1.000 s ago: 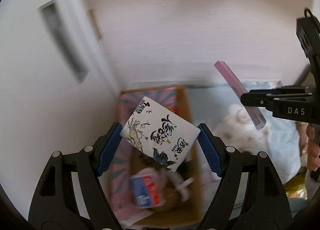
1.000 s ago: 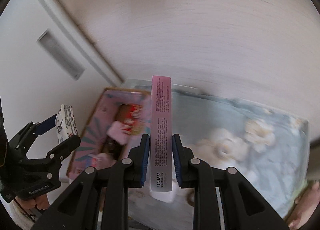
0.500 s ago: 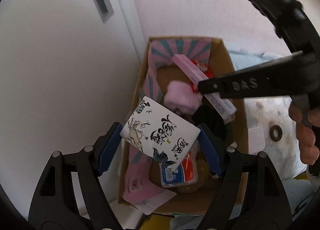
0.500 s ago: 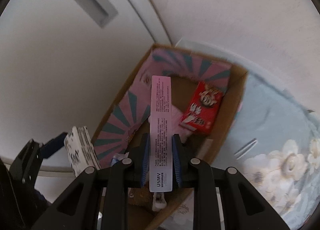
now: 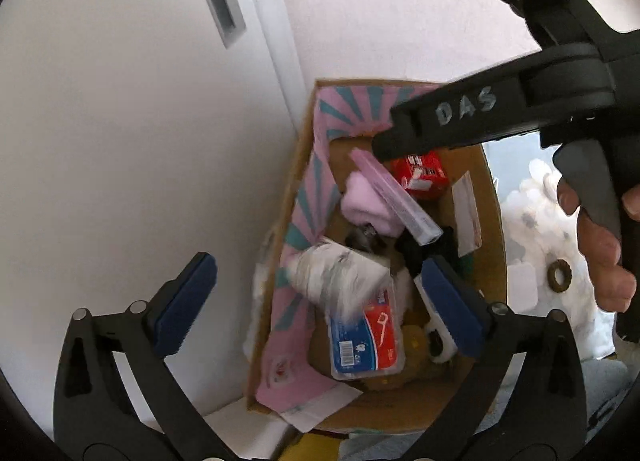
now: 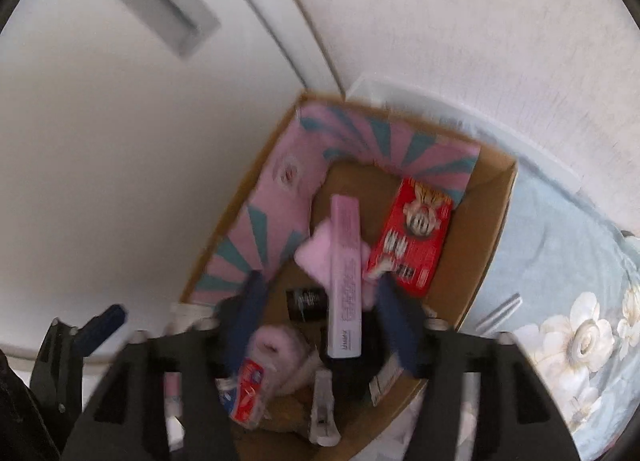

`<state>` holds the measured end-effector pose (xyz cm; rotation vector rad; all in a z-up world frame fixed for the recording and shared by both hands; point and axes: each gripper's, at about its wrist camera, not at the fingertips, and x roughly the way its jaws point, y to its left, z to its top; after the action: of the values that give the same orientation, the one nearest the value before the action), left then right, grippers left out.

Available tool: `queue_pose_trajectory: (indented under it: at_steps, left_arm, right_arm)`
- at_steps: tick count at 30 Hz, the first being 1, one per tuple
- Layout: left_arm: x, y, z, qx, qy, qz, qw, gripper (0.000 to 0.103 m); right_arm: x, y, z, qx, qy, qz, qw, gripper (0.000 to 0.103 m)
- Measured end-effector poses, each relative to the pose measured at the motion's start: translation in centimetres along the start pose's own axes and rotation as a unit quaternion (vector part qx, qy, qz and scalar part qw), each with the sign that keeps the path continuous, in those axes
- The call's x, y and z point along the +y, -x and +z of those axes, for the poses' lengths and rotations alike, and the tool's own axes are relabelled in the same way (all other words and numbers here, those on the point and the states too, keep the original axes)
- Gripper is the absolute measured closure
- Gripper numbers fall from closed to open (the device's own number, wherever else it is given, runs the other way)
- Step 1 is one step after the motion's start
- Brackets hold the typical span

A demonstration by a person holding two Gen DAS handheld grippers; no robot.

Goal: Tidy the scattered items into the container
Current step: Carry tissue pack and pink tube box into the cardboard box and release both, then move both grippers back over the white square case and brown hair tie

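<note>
Box of brown cardboard, lined on two inner walls with a pink sheet bearing teal rays, stands in a corner between a white door and a pale wall, with a floral blue bedspread beside it.

Readable writing is sparse. "DAS" is hand-lettered in pale marker on the right gripper as seen from the left wrist. One long pink carton carries small print too blurred to read; it lies free inside the box, across a pink cloth, between the right gripper's opening fingers, which do not press on it. One red pack with a white figure and unreadable characters lies at the far end. One blue-and-red pack shows a barcode and a floss-pick drawing. One white packet, motion-blurred so that its print cannot be read, sits over the box just above that pack.

Left gripper has its blue pads spread wide and still opening, with the white packet between them but untouched by either pad. A hand grips the right tool's handle.

Also in the box: one white clip, one dark cylinder, one white slip. On the bedspread lies one brown ring.
</note>
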<state>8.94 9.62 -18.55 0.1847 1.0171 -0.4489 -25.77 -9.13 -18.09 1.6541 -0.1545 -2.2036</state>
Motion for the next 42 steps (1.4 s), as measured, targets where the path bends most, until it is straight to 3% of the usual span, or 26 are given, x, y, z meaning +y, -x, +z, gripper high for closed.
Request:
queue_pose_trajectory:
  at_steps: [2, 5, 12, 24, 30, 35, 42]
  left_arm:
    - [0.1, 0.5, 0.1, -0.005, 0.001, -0.003, 1.0, 0.001]
    - [0.2, 1.0, 0.2, -0.014, 0.008, -0.02, 0.9997, 0.001]
    - [-0.3, 1.7, 0.4, -0.024, 0.004, -0.022, 0.9995, 0.001]
    - [0.1, 2.2, -0.2, -0.009, 0.032, -0.052, 0.9981, 0.001]
    - [-1.6, 2.7, 0.0, -0.011, 0.004, -0.046, 0.9989, 0.001]
    - [-4.2, 3.4, 0.5, -0.015, -0.024, -0.061, 0.9977, 0.001]
    - [-8.3, 3.9, 1.1, -0.015, -0.055, -0.085, 0.9947, 0.001]
  right_arm:
    - [-0.4, 0.7, 0.2, -0.012, -0.013, 0.009, 1.0, 0.035]
    - [-1.1, 1.2, 0.2, -0.015, -0.024, 0.014, 1.0, 0.035]
    - [-2.4, 1.7, -1.0, -0.015, -0.03, 0.013, 0.999, 0.035]
    - [-2.8, 2.6, -1.9, -0.02, -0.034, 0.008, 0.999, 0.035]
    - [-3.7, 3.9, -3.0, -0.028, -0.042, 0.015, 0.999, 0.035]
    - [-6.2, 5.4, -4.4, -0.042, -0.065, 0.018, 0.997, 0.035]
    - [-12.5, 9.2, -6.7, -0.075, -0.13, -0.012, 0.989, 0.034]
